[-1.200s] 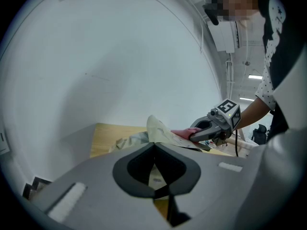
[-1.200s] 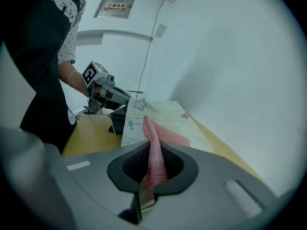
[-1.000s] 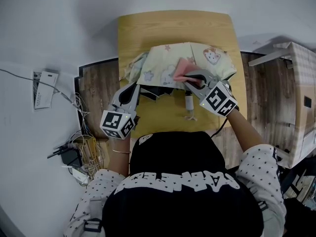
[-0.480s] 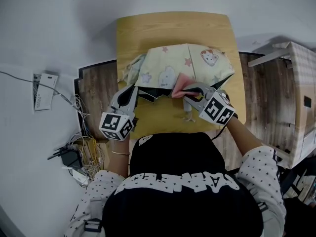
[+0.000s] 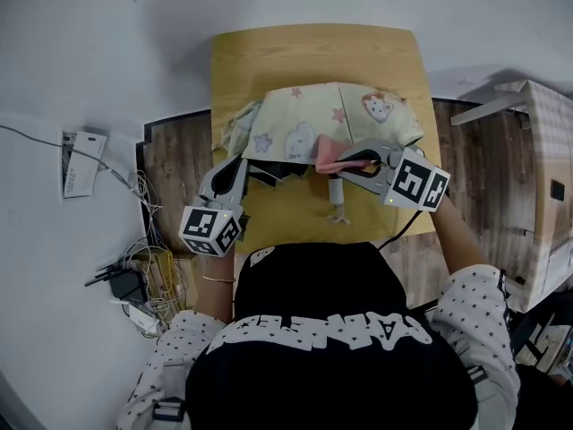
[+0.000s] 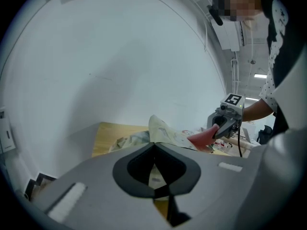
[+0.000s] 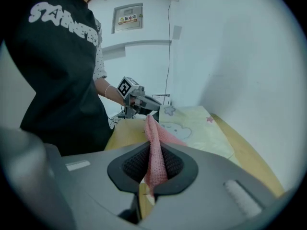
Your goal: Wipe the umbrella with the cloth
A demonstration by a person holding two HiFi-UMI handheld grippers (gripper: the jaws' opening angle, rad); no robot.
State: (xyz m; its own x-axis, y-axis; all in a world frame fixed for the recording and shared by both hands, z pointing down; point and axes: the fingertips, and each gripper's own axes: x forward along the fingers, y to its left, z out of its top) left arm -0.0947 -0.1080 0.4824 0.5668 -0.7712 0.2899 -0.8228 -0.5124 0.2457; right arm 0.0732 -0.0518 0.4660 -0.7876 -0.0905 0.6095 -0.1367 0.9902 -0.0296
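Wiping appears partly done: the pink cloth (image 5: 329,153) sits at the near edge of the umbrella (image 5: 331,115), which lies on the wooden surface (image 5: 313,52).
The right gripper (image 5: 347,159) has its fingers clamped on the cloth, the left gripper (image 5: 243,162) pinches the umbrella's left rim, and most of the canopy probably remains.

My right gripper (image 5: 349,160), with the pink cloth (image 5: 326,155) between its jaws, now sits back from the middle of the umbrella (image 5: 304,119) at its near edge, and its marker cube has swung to the right.
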